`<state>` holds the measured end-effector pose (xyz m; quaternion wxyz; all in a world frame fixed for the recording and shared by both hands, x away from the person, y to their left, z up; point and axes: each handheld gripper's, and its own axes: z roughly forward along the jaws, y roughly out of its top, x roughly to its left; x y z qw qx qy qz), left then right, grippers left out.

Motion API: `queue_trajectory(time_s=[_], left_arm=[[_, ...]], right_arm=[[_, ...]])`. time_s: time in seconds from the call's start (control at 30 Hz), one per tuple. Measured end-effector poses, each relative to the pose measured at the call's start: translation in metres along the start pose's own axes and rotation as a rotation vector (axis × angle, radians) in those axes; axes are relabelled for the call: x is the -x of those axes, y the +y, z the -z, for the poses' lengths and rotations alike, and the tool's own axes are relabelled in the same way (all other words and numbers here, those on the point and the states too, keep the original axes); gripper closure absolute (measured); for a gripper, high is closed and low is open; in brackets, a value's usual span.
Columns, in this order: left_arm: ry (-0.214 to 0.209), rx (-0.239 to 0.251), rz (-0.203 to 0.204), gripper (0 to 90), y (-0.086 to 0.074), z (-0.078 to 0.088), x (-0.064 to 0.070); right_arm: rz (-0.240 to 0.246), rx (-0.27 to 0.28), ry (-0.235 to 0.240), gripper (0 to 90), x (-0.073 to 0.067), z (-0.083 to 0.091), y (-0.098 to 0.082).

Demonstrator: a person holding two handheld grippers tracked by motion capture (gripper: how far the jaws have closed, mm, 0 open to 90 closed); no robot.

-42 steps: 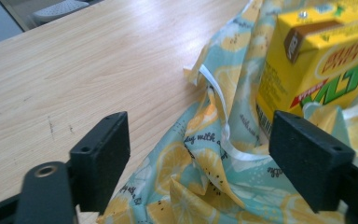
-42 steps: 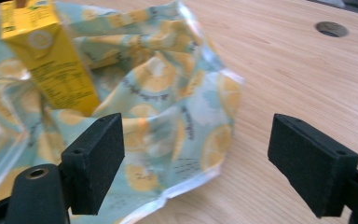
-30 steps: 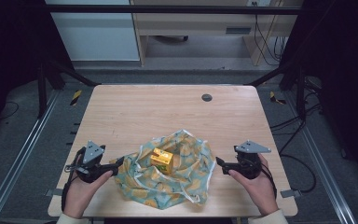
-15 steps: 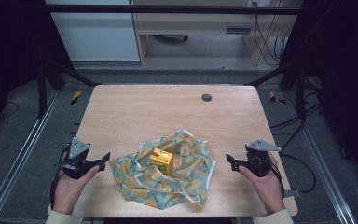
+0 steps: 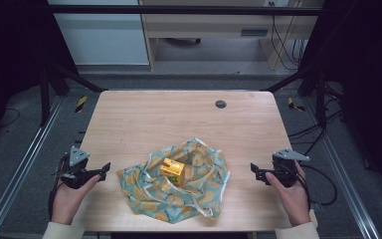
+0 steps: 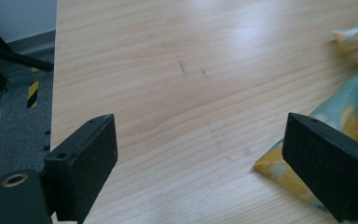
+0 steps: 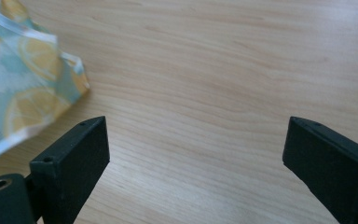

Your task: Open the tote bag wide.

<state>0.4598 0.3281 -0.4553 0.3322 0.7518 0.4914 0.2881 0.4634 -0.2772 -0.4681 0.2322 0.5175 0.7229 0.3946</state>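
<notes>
plainly the risk lies in the loose heap: the lemon-print cloth point(image 5: 179, 181) is crumpled near the front middle of the wooden table point(image 5: 144, 114), with a small yellow carton point(image 5: 172, 171) standing on its folds. i judge that a pull on one edge alone would tip the carton or drag it toward the front edge of the table, since nothing but soft folds steadies it. a pinch taken too deep could also catch two layers and bunch the cloth rather than spread it.

the left gripper point(image 5: 102, 168) sits at the table's left edge, jaws wide apart and empty, with the cloth's yellow hem point(image 6: 279, 172) just beside its right jaw in the left gripper view. the right gripper point(image 5: 253, 172) is near the right edge, jaws likewise spread with nothing between them; bare wood separates it from the cloth's nearest corner point(image 7: 70, 70), which lies up and to the left in the right gripper view. the carton is between the two grippers, well apart from both.
</notes>
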Motion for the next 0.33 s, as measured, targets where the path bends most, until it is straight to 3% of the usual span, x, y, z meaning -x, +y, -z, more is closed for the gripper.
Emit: queue_trajectory(time_s=[0.17,0.33], left_arm=[[0.02,-0.037,-0.005,9.6,-0.003,-0.006,-0.004],[0.019,-0.049,-0.015,8.0,-0.003,-0.007,-0.003]], right_arm=[[-0.029,-0.054,-0.026,6.5,0.006,-0.006,-0.006],[-0.015,-0.096,-0.037,5.8,0.003,-0.011,-0.01]])
